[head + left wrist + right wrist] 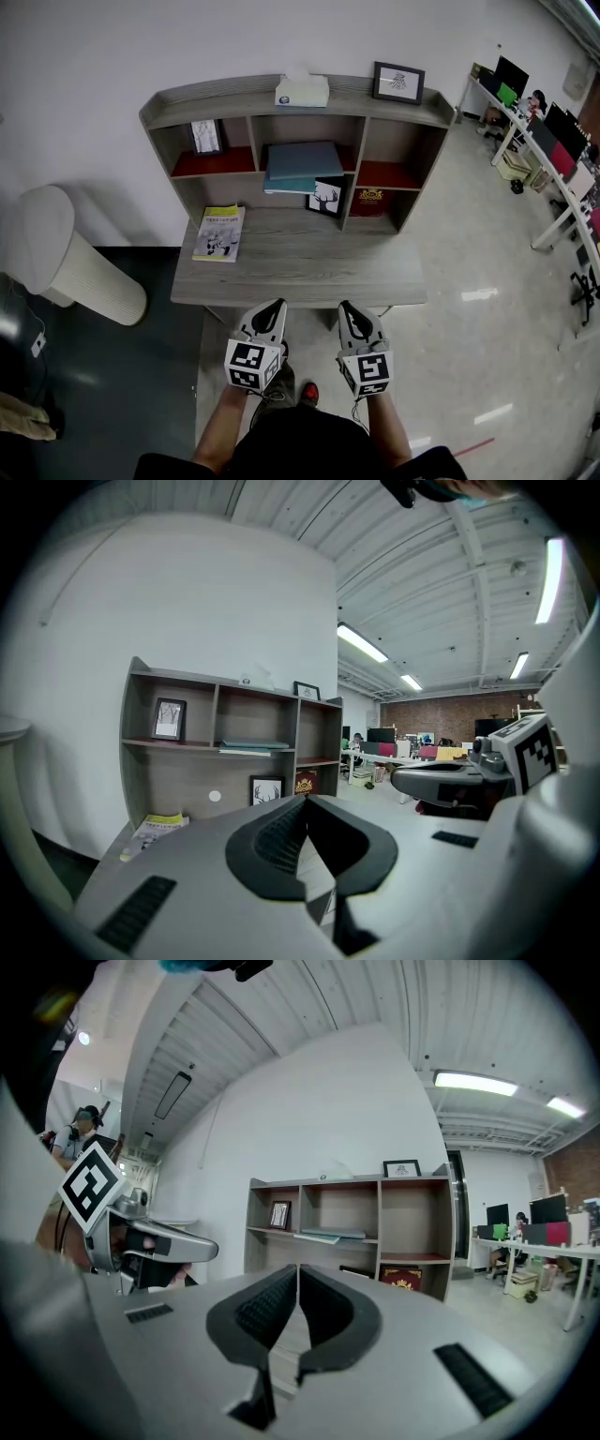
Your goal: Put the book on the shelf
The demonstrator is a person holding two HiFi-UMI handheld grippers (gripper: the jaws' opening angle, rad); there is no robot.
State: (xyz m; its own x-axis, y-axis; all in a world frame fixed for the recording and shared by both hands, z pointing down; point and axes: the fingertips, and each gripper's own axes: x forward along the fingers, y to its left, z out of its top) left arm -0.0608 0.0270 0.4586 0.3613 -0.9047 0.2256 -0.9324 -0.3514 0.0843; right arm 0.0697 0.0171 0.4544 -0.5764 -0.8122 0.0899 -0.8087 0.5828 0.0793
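A yellow-green book (219,232) lies flat on the left part of the grey desk (300,272), below the shelf unit (298,155); in the left gripper view the book (159,825) shows low at the left. My left gripper (275,306) and right gripper (347,307) hover side by side just off the desk's front edge, both pointing at the shelf. Each is shut with nothing between its jaws. In the gripper views the left gripper (305,801) and the right gripper (297,1269) show their pads touching at the tips.
The middle shelf compartment holds stacked teal books (302,165). A framed picture (205,137) stands in the left compartment, a deer picture (326,198) and a red box (372,199) lower down. On top sit a tissue box (302,91) and a frame (398,82). A white cylinder (75,258) stands left.
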